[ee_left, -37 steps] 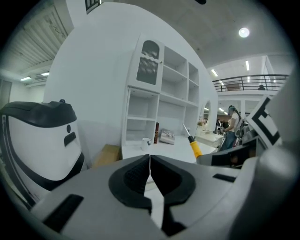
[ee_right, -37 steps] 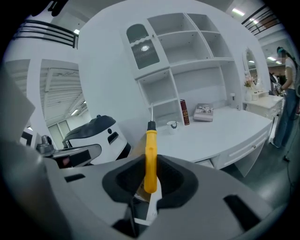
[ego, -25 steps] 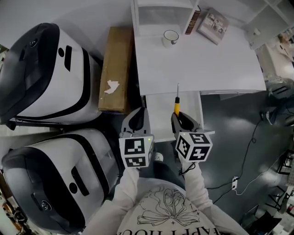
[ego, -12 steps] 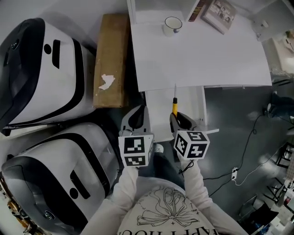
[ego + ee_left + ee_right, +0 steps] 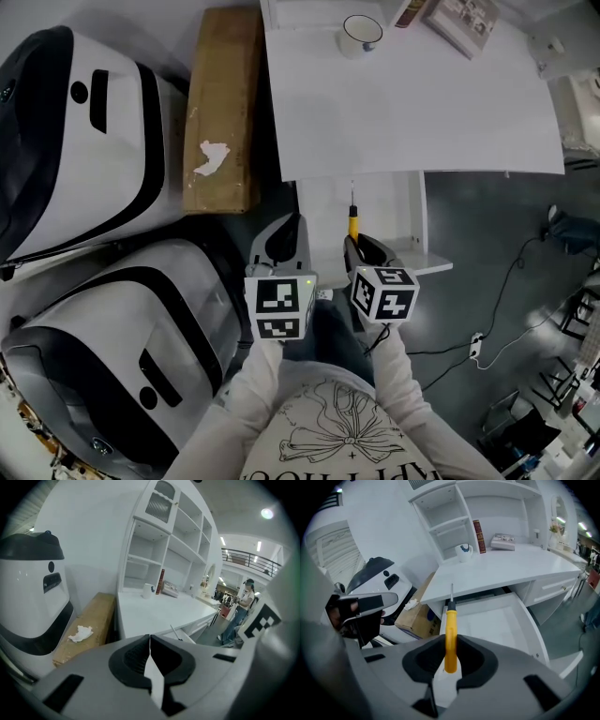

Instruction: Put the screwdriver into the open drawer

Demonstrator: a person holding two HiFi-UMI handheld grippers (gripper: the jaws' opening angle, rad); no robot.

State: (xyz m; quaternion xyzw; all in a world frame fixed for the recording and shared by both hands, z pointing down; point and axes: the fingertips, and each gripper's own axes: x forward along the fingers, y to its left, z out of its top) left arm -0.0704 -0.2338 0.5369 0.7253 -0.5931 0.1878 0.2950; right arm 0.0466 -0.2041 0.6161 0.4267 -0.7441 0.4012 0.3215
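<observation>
Screwdriver (image 5: 450, 630) clamped by yellow handle in right gripper (image 5: 359, 251), jaws pinching it tight, shaft pointing toward front edge of desk (image 5: 412, 103). Held over open drawer (image 5: 398, 216), above left half near front edge. Left gripper (image 5: 150, 641) closed on nothing, jaws pressed together, just off drawer's front left corner. Mug (image 5: 361, 34) sits at back edge of desk, cardboard box (image 5: 220, 112) along desk's left side.

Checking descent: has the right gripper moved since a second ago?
Yes. Right gripper shifted off the desk: its screwdriver tip earlier overlapped the top, now shows over the open drawer.
</observation>
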